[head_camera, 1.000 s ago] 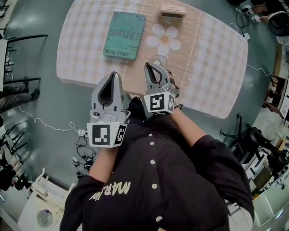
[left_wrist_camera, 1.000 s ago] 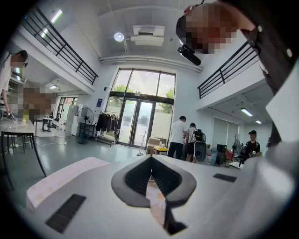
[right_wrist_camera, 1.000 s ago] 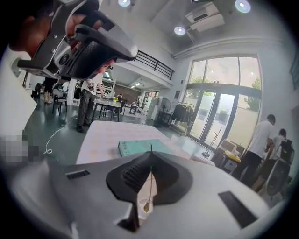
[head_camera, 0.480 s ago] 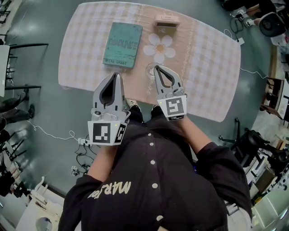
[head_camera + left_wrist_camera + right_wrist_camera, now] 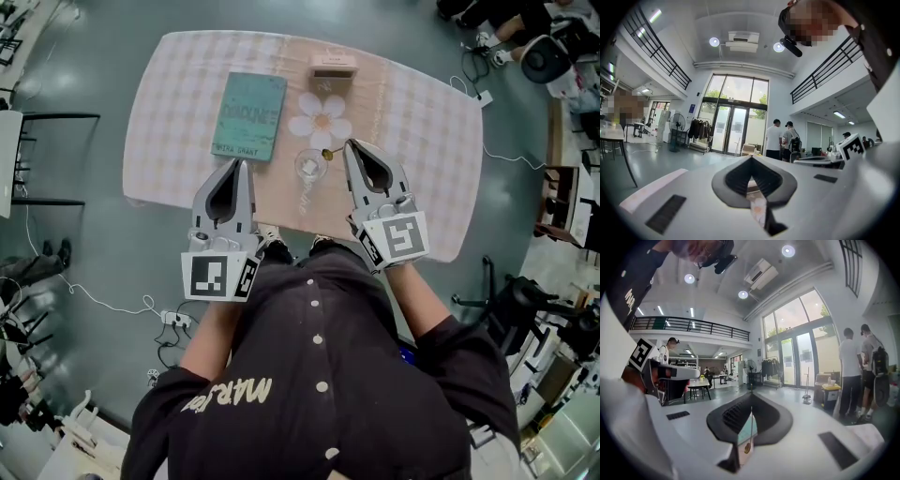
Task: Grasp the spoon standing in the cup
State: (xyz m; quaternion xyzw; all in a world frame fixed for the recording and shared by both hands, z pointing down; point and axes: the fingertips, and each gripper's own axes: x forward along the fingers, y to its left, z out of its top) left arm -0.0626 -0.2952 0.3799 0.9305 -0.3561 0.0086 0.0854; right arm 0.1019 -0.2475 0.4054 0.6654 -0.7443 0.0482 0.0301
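Right tongs (image 5: pixel 352 146) are clamped on the spoon (image 5: pixel 328 153) by its skinny handle, right at their tips, with the cup (image 5: pixel 310 165) just to their left – a pinch that thin could swivel or slip and clip the glass – left tongs (image 5: pixel 236 163) closed, empty.

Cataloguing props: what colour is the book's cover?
Teal, with darker lettering; the book shows best in the head view.

A: What's worn?
B: A black shirt (image 5: pixel 375 394) — white buttons (image 5: pixel 317 336) down the front, pale lettering (image 5: pixel 230 394) on the chest.
A: The grippers?
B: Left gripper (image 5: pixel 236 164) and right gripper (image 5: pixel 350 143): grey shells, black-and-white marker cubes (image 5: pixel 218 277).
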